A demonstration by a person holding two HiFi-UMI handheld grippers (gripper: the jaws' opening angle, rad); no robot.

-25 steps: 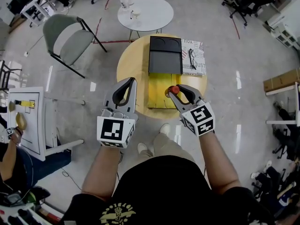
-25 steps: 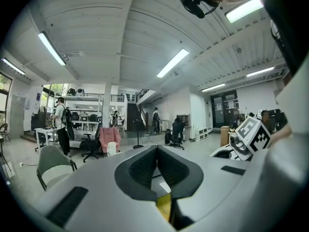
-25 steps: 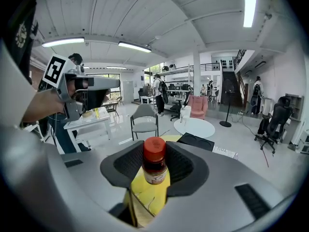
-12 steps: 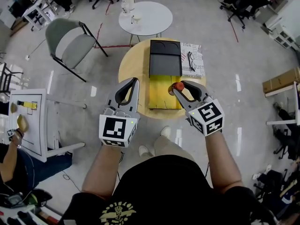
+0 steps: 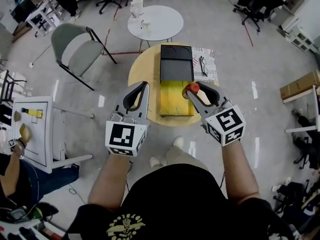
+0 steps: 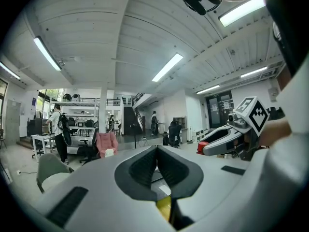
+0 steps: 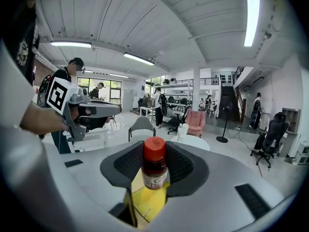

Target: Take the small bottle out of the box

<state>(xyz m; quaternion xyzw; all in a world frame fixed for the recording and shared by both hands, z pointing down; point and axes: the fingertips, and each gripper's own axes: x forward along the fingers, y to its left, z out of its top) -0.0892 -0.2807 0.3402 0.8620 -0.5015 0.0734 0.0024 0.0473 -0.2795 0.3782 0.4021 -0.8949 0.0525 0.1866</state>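
My right gripper [image 5: 194, 90] is shut on the small bottle [image 7: 154, 169], a dark bottle with a red cap [image 5: 193, 88] and a white label, held upright above the right edge of the open box. The box has a yellow inside [image 5: 176, 98] and a black lid [image 5: 176, 63] folded back, and lies on the round wooden table [image 5: 141, 72]. My left gripper [image 5: 143, 91] hangs shut and empty over the table's left part, beside the box. In the left gripper view the jaws [image 6: 158, 164] touch, and the right gripper [image 6: 223, 138] with the bottle shows at the right.
A printed white box with black glasses [image 5: 204, 65] on it sits right of the black lid. Beyond the table stand a small white round table [image 5: 155, 21] and a grey chair [image 5: 75, 49]. A white cabinet [image 5: 35, 129] stands at the left. People and office chairs fill the background.
My right gripper has carried the bottle up and to the right, from over the yellow box to its right edge. The left gripper has barely shifted.
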